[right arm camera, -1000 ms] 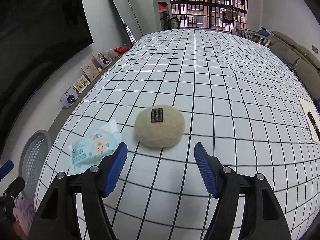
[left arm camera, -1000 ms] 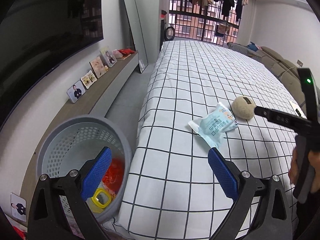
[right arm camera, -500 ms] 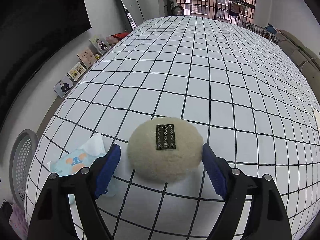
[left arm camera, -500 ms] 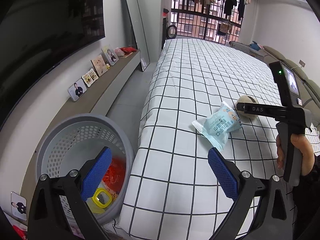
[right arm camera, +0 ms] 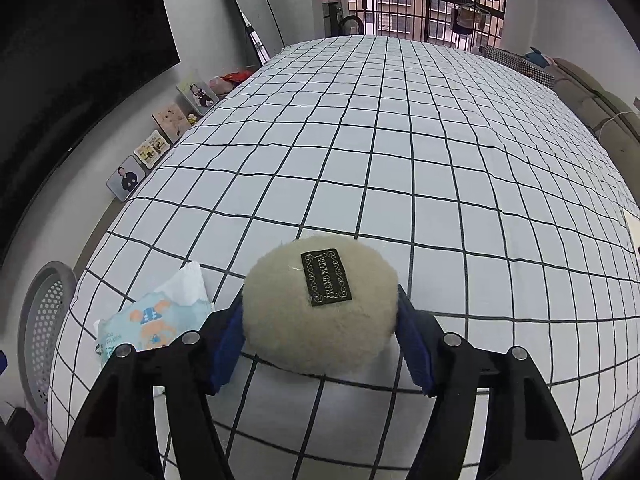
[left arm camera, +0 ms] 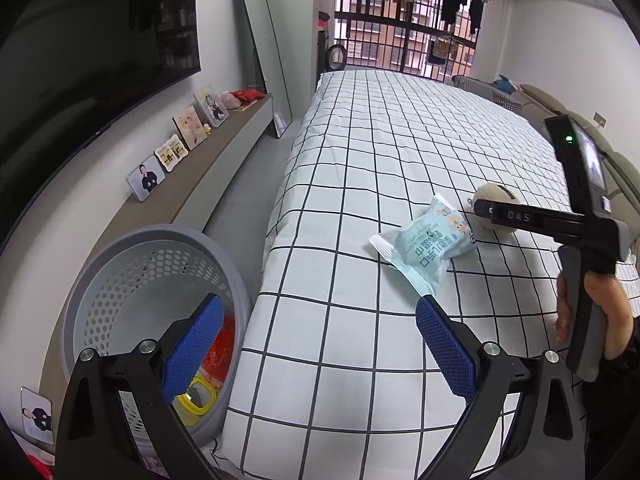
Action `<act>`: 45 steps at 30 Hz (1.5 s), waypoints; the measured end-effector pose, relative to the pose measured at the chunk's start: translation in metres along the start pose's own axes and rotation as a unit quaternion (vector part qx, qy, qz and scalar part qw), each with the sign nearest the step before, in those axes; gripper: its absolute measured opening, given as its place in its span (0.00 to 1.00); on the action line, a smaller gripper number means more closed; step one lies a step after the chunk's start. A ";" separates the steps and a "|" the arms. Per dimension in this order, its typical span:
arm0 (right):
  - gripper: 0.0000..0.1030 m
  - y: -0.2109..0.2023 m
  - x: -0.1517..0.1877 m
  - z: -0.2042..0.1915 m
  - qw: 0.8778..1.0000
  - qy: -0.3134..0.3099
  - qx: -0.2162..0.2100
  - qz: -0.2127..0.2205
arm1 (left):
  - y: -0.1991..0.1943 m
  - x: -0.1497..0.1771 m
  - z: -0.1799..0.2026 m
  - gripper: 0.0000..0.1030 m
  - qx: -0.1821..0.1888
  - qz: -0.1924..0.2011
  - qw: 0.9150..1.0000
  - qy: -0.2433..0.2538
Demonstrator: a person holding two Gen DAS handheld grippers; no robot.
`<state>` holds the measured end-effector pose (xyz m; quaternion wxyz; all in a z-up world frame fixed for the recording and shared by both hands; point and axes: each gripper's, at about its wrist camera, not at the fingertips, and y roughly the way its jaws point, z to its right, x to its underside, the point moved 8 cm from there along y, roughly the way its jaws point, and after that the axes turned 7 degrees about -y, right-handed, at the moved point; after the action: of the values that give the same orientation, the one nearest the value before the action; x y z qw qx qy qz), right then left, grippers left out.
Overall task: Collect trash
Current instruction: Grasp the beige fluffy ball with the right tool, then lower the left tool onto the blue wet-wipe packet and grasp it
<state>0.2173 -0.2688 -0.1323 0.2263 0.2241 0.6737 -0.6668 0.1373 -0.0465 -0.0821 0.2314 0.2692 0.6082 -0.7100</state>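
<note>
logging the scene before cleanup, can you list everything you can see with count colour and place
fluffy round pad: 1, beige with a black label, on the bed, between the right tool's blue pads
wipes packet: 1, light blue, on the bed beside the pad
bed: 1, white sheet with black grid
basket: 1, grey, perforated, on the floor by the bed's corner
red trash: some, in the basket
yellow-rimmed item: 1, in the basket
photo frames: several, on the low shelf along the wall
mirror: 1, leaning on the wall
sofa: 1, olive, past the bed
left tool: 1, black with blue pads, open, over the bed's edge
right tool: 1, jaws just closing, pads against the pad's sides
hand: 1, on the right tool's handle
</note>
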 end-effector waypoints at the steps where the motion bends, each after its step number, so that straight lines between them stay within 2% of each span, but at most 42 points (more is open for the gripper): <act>1: 0.64 -0.008 0.005 0.001 1.000 0.003 0.000 0.003 | 0.000 -0.001 0.002 0.92 0.001 0.001 1.000 0.003; 11: 0.64 -0.068 0.064 0.015 0.998 0.055 -0.019 0.005 | 0.014 -0.011 0.036 0.92 0.031 0.005 0.999 0.041; 20: 0.64 -0.090 0.100 0.021 0.996 0.082 -0.032 0.000 | 0.051 -0.014 0.064 0.92 0.054 -0.026 0.996 0.069; 30: 0.64 -0.100 0.104 0.028 0.994 0.101 -0.051 0.012 | 0.080 -0.018 0.085 0.92 0.057 -0.043 0.990 0.118; 35: 0.64 -0.101 0.105 0.029 0.993 0.102 -0.057 0.020 | 0.091 -0.019 0.095 0.92 0.046 -0.046 0.987 0.145; 42: 0.64 -0.106 0.105 0.026 0.992 0.100 -0.068 0.027 | 0.106 -0.018 0.106 0.92 0.065 -0.066 0.985 0.145; 44: 0.64 -0.105 0.105 0.026 0.992 0.102 -0.069 0.028 | 0.109 -0.017 0.107 0.87 0.066 -0.070 0.985 0.144; 45: 0.64 -0.106 0.105 0.026 0.992 0.103 -0.070 0.028 | 0.111 -0.017 0.107 0.80 0.067 -0.074 0.985 0.142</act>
<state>0.0699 -0.2959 -0.1118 0.1895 0.2935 0.7319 -0.5851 0.2116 -0.1691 -0.1405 0.0711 0.3370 0.6041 -0.7187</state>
